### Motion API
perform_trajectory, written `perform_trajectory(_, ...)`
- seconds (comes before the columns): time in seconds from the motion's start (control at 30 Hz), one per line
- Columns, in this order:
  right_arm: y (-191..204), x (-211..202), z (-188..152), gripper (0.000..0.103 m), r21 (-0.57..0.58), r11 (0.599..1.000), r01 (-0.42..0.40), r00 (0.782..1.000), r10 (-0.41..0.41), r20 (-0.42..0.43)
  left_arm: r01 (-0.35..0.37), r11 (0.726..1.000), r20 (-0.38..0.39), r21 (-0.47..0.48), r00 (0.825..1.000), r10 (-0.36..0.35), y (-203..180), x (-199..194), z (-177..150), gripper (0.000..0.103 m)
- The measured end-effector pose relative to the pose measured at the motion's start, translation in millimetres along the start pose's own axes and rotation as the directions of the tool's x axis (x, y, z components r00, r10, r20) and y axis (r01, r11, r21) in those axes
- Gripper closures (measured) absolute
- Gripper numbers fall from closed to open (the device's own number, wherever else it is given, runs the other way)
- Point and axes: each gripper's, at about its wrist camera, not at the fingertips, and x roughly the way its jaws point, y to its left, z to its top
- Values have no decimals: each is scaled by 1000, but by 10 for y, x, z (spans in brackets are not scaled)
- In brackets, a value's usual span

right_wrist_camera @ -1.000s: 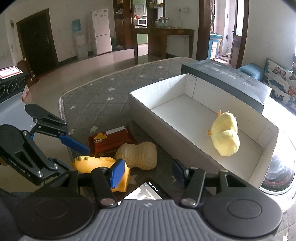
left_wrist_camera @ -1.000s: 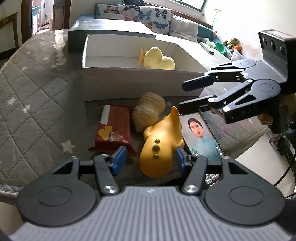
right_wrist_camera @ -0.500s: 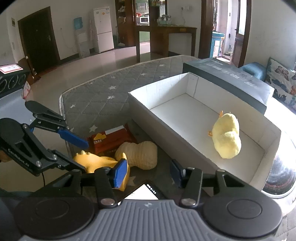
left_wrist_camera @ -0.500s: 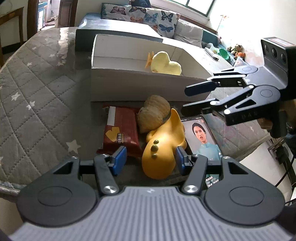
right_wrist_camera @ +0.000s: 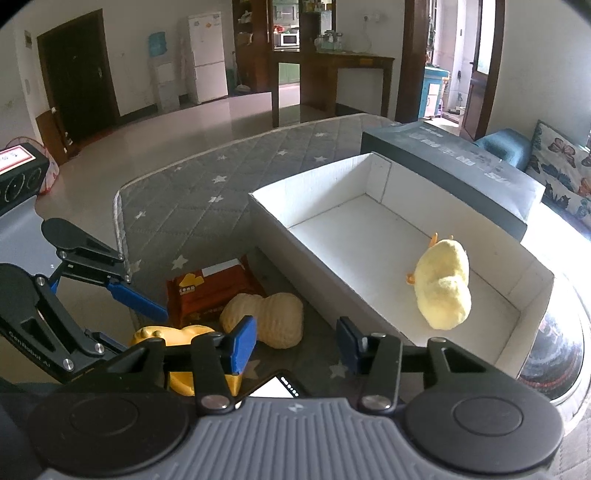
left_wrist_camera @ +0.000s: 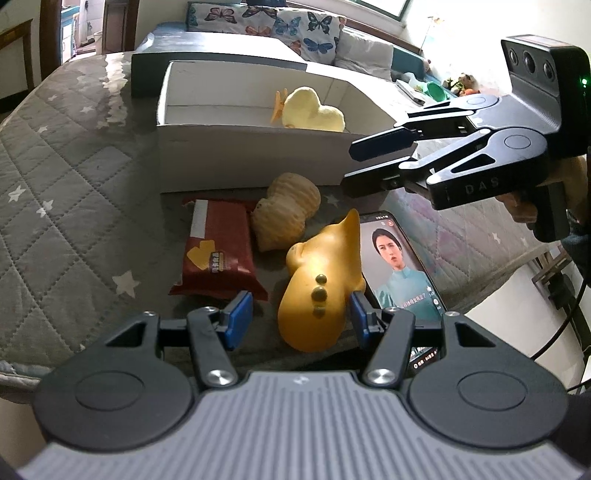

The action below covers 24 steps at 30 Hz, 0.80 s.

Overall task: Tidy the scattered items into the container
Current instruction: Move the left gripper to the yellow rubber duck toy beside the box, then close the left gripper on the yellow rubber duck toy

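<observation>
My left gripper [left_wrist_camera: 295, 317] stands open around a yellow rubber toy [left_wrist_camera: 321, 288] on the grey star mat; its left pad is clear of the toy. Left of the toy lies a red snack packet [left_wrist_camera: 218, 251], beyond it a beige knitted peanut [left_wrist_camera: 288, 210], and to the right a lit phone [left_wrist_camera: 399, 266]. My right gripper [left_wrist_camera: 351, 166] hovers above the phone near the white box [left_wrist_camera: 251, 158], its jaws closing with nothing between them. In the right wrist view that gripper [right_wrist_camera: 297, 339] is over bare mat. A yellow plush chick [right_wrist_camera: 443, 291] lies inside the box [right_wrist_camera: 306, 273].
A dark grey lid [right_wrist_camera: 443, 166] lies behind the white box. The mat's edge [left_wrist_camera: 491, 273] drops to the floor at the right, where cables hang. A sofa with butterfly cushions [left_wrist_camera: 280, 22] stands beyond. Open mat [left_wrist_camera: 74, 166] stretches to the left.
The right gripper's jaws have narrowed a little. Both grippers have stayed about where they were, and the items on the mat have not moved.
</observation>
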Motion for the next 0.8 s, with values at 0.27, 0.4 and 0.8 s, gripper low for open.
perform_trajectory(0.27,-8,4,-48,54,-13,1000,-16,1000,15,-22,0,1000,5,-16,1000,0,43,6,11,46)
perform_trajectory(0.4,40,3,-89,54,-46,998,-40,999,39,-30,-1,1000,3,-29,1000,1,88,-2,5,46)
perform_trajectory(0.8,145,119,-107,54,-89,988,-126,991,122,-57,0,996,26,-86,1000,2,222,-50,43,46)
